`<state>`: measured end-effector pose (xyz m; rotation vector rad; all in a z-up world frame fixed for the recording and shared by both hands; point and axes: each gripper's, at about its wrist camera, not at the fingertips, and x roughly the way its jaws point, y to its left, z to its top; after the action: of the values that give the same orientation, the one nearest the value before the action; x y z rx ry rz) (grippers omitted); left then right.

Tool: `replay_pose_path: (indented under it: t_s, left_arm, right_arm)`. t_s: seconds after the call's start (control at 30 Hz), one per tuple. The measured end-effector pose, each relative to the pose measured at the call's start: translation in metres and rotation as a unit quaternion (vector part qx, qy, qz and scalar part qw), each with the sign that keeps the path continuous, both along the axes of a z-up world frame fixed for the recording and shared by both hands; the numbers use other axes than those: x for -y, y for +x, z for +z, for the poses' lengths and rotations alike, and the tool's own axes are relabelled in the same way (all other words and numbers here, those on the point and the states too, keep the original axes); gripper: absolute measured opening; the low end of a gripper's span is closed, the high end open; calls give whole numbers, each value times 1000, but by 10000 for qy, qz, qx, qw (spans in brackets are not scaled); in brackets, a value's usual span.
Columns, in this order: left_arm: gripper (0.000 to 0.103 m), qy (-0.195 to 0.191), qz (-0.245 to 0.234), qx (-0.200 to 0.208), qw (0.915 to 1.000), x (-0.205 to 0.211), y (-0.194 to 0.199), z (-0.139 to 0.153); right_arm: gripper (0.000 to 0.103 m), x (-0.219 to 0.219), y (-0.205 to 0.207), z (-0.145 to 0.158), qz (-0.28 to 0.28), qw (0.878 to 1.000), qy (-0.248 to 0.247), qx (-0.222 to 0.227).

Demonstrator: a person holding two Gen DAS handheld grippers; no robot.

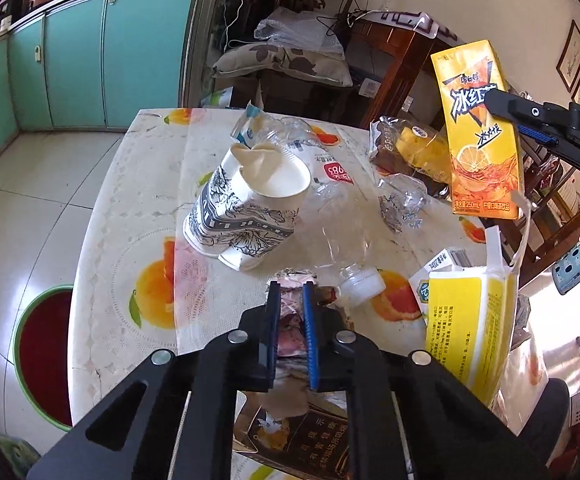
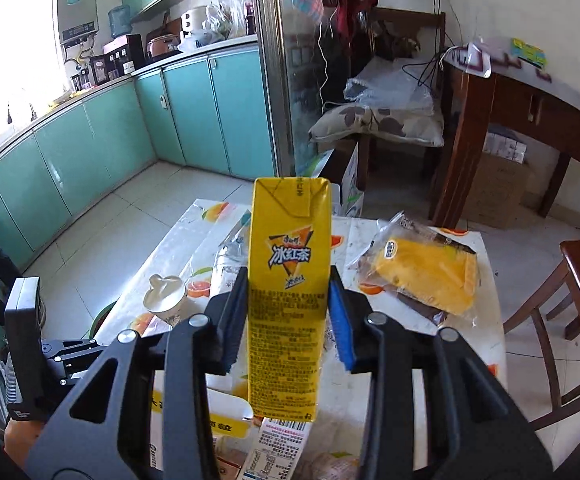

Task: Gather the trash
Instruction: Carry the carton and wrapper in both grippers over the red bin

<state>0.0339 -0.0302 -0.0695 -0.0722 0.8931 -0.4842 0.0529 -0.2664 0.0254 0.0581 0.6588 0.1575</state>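
We have the right tongs [image 2: 288,316] clamped on a tall yellow iced-tea drink carton [image 2: 288,280], black finger on one flank and blue-padded finger on the other, the carton standing upright between them and lifted clear of the desk [image 2: 486,344]. In the left wrist view the same carton [image 1: 480,132] hangs in the air up and to the right of our left tongs [image 1: 290,320], with the right tongs' fingers gripping its side.

Our left tongs are nearly shut, their black and blue fingers pinching a crumpled silvery foil wrapper [image 1: 296,312] that lies on the desk's fruit-patterned plastic cover [image 1: 130,240]. No earlier view lets us say more of that grip.

Just beyond the left tongs lies a clear crushed plastic bottle [image 1: 338,224] with a white cap [image 1: 362,282]. Farther ahead and to the left, two white paper cups with dark floral print [image 1: 242,216] lean together, crushed at the rim. To the right of the left tongs stands a torn yellow and white paper box [image 1: 466,320]. Beyond the carton, right of the right tongs, a clear bag holding yellow cake [image 2: 426,276] rests on the desk. On the floor left of the left tongs sits a green-rimmed red bin [image 1: 46,356].
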Motion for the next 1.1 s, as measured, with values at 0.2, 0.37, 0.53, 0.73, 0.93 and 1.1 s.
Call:
replay_pose_path:
  t_s: [0.2,0.37,0.53,0.73,0.93,1.1]
  left_arm:
    - [5,-37,-44,203,9998,-9,-6,15]
    - [3,-209,-31,433,9988,-14,-12,30]
    - [3,-104,94,664,9977,-18,-19,40]
    - [3,91,251,954,9951,-24,-24,52]
    - [3,84,375,1038,9938,-38,-23,56]
    - [3,116,557,1052,9928,-57,-21,53]
  right_arm:
    - [37,8,-9,12,-34,9995,108,296]
    - [37,13,-15,19,-38,9990,271,366]
    - [37,5,-26,18,46,9986,295,445]
    - [37,-12,-36,20,301,9976,383,486]
    - [37,-35,-44,21,592,9959,469,494]
    - [37,-61,-45,14,869,9939,558,395]
